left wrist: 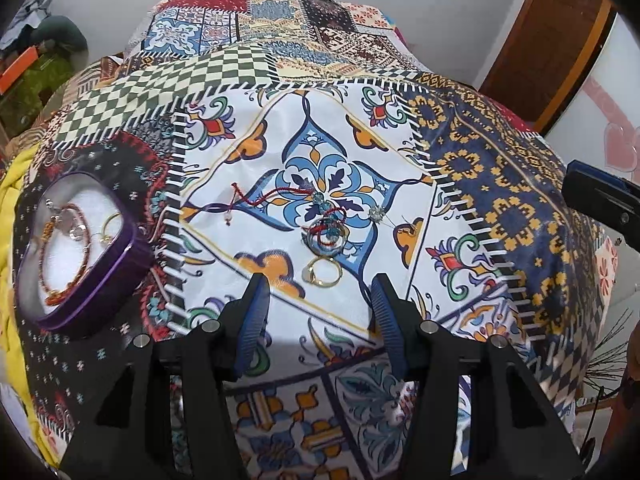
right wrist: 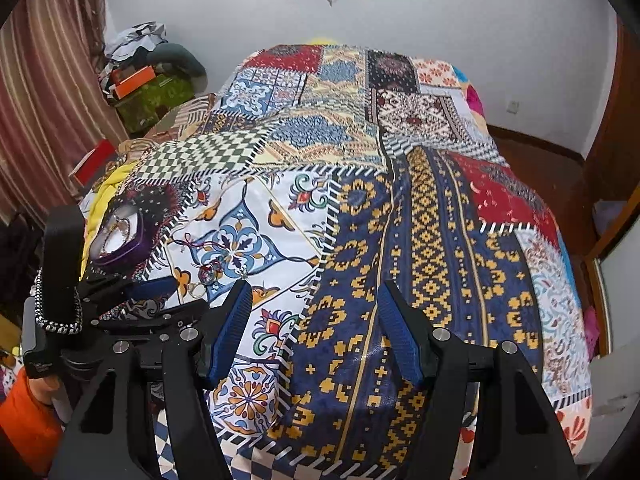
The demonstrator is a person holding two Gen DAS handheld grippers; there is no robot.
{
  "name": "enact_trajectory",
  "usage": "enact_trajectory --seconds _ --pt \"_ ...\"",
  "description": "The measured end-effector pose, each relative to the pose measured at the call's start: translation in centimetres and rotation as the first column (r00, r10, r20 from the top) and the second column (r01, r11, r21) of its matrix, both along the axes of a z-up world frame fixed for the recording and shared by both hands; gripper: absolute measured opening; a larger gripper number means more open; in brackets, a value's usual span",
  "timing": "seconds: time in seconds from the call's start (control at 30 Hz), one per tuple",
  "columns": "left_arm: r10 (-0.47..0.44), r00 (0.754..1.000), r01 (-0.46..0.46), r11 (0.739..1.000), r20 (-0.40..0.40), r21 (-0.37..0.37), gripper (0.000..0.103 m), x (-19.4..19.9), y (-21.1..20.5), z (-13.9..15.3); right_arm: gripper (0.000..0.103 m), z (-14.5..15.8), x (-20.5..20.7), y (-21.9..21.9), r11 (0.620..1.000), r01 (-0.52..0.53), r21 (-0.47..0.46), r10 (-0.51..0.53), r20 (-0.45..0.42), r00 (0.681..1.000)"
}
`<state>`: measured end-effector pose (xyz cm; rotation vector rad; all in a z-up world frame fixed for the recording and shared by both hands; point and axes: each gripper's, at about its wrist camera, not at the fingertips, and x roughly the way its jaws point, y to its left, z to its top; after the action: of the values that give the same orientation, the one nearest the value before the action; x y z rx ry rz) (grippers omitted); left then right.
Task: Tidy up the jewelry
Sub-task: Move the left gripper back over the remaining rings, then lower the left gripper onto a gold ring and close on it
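A purple tin (left wrist: pixel 100 288) with a white lining sits at the left on the patchwork bedspread and holds an orange bead bracelet and rings. Loose pieces lie on the white floral patch: a red thread bracelet (left wrist: pixel 272 196), a silver ring tangled in red thread (left wrist: pixel 326 236), gold rings (left wrist: pixel 325 273) and a small crystal stud (left wrist: pixel 376 213). My left gripper (left wrist: pixel 320 284) is open, its tips on either side of the gold rings and just short of them. My right gripper (right wrist: pixel 314 288) is open and empty over the blue-and-yellow patch, to the right of the pile (right wrist: pixel 208 274) and the tin (right wrist: pixel 128 254).
The bedspread (right wrist: pixel 432 216) covers a bed that falls away at the right to a wooden floor (right wrist: pixel 560 168). A yellow blanket (left wrist: pixel 12 216) lies left of the tin. A striped curtain (right wrist: pixel 44 92) and a clutter heap with an orange box (right wrist: pixel 134 78) stand at the far left.
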<state>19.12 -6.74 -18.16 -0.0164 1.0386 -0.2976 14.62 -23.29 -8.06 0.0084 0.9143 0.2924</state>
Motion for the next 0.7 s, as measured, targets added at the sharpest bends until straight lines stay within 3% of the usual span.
enact_trajectory --seconds 0.27,0.33,0.5,0.7 --pt "-0.026 0.998 0.024 0.999 0.055 0.041 0.038 0.7 -0.9 -0.7 0.061 -1.6 1.3 0.9 0.999 -0.042 0.014 0.043 -0.043 0.998" --pt "-0.033 0.998 0.031 0.999 0.063 0.038 0.03 0.7 -0.9 -0.8 0.061 -2.2 1.6 1.3 0.998 -0.055 0.017 0.056 -0.06 0.997" --pt "-0.017 0.998 0.017 1.0 0.065 -0.004 0.021 0.6 0.0 -0.9 0.061 -3.3 2.3 2.8 0.997 -0.07 0.009 0.071 -0.1 0.992" --pt "-0.012 0.998 0.013 1.0 0.065 -0.02 0.02 0.4 0.6 -0.7 0.061 -4.0 2.6 5.0 0.993 -0.113 -0.045 0.108 -0.106 0.988"
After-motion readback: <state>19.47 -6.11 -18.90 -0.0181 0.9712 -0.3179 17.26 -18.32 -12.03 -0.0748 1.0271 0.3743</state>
